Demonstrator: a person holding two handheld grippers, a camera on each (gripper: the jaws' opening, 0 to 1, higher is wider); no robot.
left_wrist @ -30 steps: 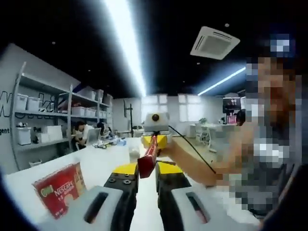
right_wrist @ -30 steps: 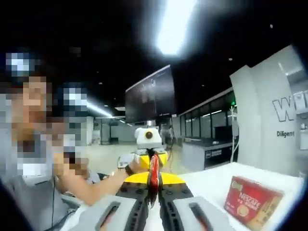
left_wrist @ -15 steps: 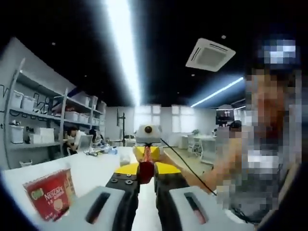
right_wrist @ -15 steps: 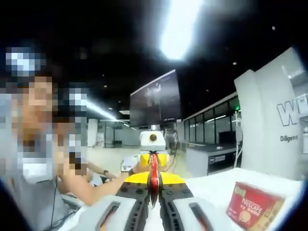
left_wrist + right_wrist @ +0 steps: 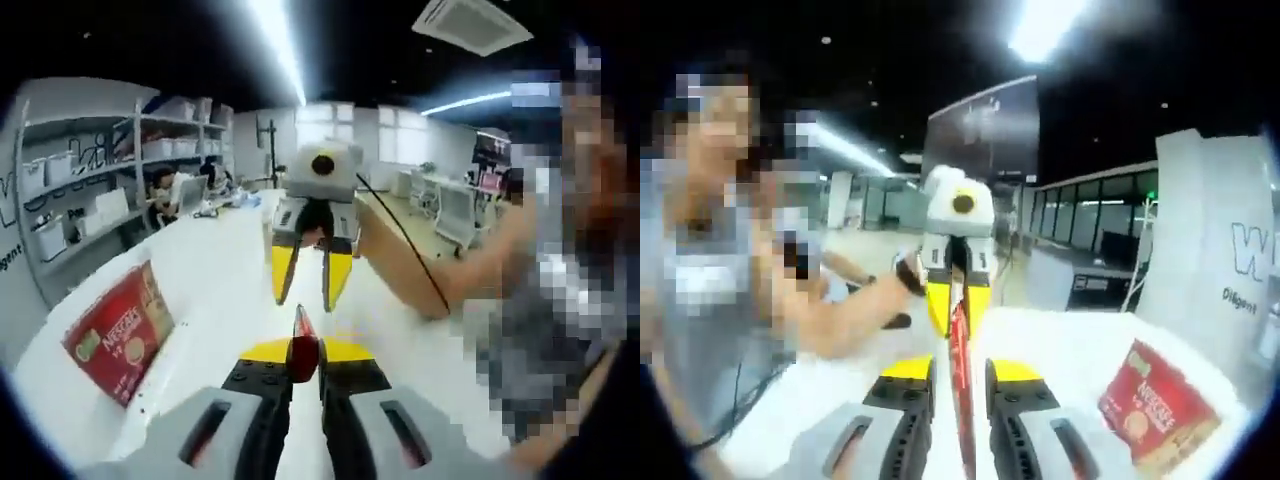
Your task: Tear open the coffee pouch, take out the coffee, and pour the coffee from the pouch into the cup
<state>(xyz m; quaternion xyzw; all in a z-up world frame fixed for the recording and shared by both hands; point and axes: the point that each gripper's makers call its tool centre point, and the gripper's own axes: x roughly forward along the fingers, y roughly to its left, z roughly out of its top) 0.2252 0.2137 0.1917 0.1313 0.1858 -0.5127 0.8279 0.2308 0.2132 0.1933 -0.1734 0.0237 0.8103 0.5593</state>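
Holding a thin red coffee pouch [image 5: 304, 345] edge-on, the left gripper [image 5: 303, 352] has its jaws pinched tight on one end. Pouch looks light, limp foil, likely slick; best gripped flat near the edge, close to any tear notch. Ahead, the right gripper [image 5: 312, 278] stands with jaws parted around, not clamping, the far end. Red coffee box [image 5: 118, 333] lies left of the left gripper on the white table [image 5: 225, 270]. Cup not identified.

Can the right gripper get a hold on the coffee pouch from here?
Probably yes: the right gripper is open, the coffee pouch runs between its jaws, held by the left gripper, nothing intervening.
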